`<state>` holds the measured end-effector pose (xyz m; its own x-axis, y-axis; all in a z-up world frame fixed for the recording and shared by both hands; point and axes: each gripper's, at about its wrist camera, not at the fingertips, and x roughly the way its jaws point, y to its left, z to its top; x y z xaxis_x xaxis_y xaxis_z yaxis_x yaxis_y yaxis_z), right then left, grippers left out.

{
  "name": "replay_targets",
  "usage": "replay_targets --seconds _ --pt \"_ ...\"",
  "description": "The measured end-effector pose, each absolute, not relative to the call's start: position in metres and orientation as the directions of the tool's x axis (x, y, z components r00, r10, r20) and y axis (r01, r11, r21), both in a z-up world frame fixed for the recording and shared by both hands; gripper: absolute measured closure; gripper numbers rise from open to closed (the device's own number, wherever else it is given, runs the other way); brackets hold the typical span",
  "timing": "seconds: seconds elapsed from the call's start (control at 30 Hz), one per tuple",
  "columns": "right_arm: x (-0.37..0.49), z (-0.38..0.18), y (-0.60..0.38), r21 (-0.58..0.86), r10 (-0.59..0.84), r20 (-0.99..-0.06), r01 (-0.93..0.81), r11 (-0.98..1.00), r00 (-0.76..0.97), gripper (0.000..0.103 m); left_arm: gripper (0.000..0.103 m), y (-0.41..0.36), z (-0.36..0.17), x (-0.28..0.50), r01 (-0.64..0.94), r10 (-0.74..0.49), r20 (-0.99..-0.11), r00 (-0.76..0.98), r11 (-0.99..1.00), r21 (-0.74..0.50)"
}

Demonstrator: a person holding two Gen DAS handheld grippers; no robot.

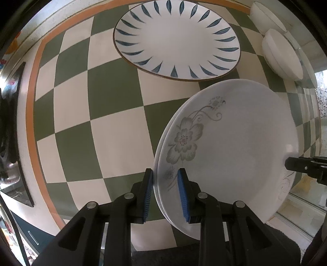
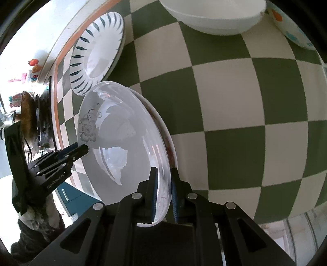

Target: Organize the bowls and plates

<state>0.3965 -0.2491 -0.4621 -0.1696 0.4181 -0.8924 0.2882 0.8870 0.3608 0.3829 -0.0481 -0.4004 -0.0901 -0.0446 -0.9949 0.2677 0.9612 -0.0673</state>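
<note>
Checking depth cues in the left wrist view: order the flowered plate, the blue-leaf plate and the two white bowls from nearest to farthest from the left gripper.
1. Flowered plate: rim between the left gripper's fingers, lower right.
2. Blue-leaf plate: flat on the checked cloth, top centre.
3. White bowls: top right corner, the farther one last.

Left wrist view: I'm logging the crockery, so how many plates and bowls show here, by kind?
Plates: 3 (round white blue-leaf plate; two stacked white floral plates)
White bowls: 2
Total: 5
</note>
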Motion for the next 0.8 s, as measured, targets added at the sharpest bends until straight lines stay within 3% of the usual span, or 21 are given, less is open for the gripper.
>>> replay_targets --seconds 0.23,0.4,0.47,0.53,0.8 --pt "0.398 -0.456 -0.258 0.373 0.435 -0.884 0.301 0.877 -0.171 0.086 0.081 -0.043 -0.398 0.387 0.254 -0.051 -0.994 -0.101 0.964 -0.075" --pt "0.421 -0.415 -0.266 0.407 0.442 -0.894 0.274 0.871 -0.077 0.085 0.08 -0.025 -0.37 0.406 0.192 -0.1 -0.993 -0.066 0.975 -0.111" --pt "0.437 -0.401 -0.264 0.426 0.448 -0.893 0.251 0.869 -0.037 0.074 0.071 -0.016 -0.359 0.427 0.146 -0.123 -0.992 -0.04 0.981 -0.128" --pt "0.46 -0.391 -0.258 0.456 0.466 -0.885 0.217 0.863 0.005 0.06 0.07 -0.01 -0.358 0.454 0.106 -0.151 -0.988 -0.015 0.983 -0.152" --pt "0.568 -0.424 -0.234 0.408 0.4 -0.913 0.202 0.89 0.079 0.058 0.07 0.01 -0.412 0.546 -0.044 -0.192 -0.98 -0.046 0.981 -0.19"
